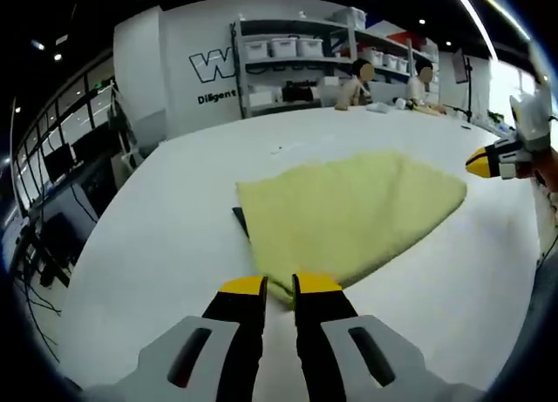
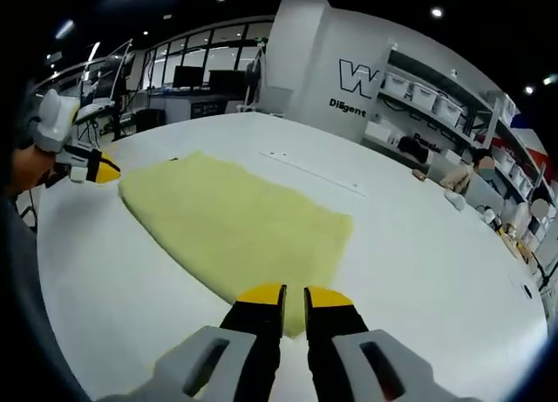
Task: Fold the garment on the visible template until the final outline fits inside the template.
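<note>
A pale yellow garment (image 1: 349, 214) lies folded flat on the white table (image 1: 174, 236), roughly a wedge shape. A dark corner of the template (image 1: 238, 215) peeks out at its left edge. My left gripper (image 1: 280, 286) is at the garment's near corner, its yellow-tipped jaws drawn almost together with nothing gripped between them. In the right gripper view the garment (image 2: 235, 223) stretches away from my right gripper (image 2: 295, 295), whose jaws are also nearly together just over the near edge. The right gripper (image 1: 481, 162) hovers clear of the garment's far corner. The left gripper (image 2: 103, 169) sits just off the opposite corner.
Storage shelves (image 1: 296, 66) with white bins stand along the back wall, and people (image 1: 356, 84) work at the table's far end. Desks with monitors (image 2: 196, 78) line the windows. The table's edge (image 1: 96, 271) runs close on the left.
</note>
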### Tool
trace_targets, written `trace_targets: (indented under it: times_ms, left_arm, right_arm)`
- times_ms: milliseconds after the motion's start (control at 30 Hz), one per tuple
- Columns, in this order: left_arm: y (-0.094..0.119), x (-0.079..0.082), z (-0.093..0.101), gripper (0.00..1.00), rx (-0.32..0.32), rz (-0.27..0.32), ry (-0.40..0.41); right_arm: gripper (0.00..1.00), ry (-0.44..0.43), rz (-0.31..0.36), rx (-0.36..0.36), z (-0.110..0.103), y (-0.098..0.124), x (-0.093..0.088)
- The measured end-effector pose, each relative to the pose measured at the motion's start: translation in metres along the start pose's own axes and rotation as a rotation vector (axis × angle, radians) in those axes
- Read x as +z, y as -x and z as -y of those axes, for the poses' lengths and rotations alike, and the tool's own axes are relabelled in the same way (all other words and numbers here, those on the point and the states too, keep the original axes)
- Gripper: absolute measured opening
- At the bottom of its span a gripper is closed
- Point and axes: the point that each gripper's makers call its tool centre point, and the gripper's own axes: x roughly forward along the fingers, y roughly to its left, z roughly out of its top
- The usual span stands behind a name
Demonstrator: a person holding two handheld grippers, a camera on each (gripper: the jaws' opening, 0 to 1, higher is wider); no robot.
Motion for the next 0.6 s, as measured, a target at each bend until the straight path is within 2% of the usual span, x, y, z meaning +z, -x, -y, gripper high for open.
trace_targets:
  times_ms: [167,333,500,600]
  left_arm:
    - [-0.002,-0.016,-0.001,0.08,0.001,-0.046,0.019]
    - [-0.006,-0.013,0.0,0.08,-0.009,-0.038,0.09]
    - [-0.012,-0.013,-0.001,0.06,-0.011,-0.043,0.096]
    - [-0.013,-0.013,-0.001,0.01,-0.01,-0.048,0.1]
  right_arm:
    - [0.04,-0.012,-0.038,0.009,0.0,0.001,-0.016]
    - [0.04,-0.031,-0.061,0.006,0.004,0.001,-0.027]
    - [0.04,-0.041,-0.072,0.006,0.006,0.001,-0.032]
    - [0.04,-0.046,-0.083,0.003,0.009,0.002,-0.037]
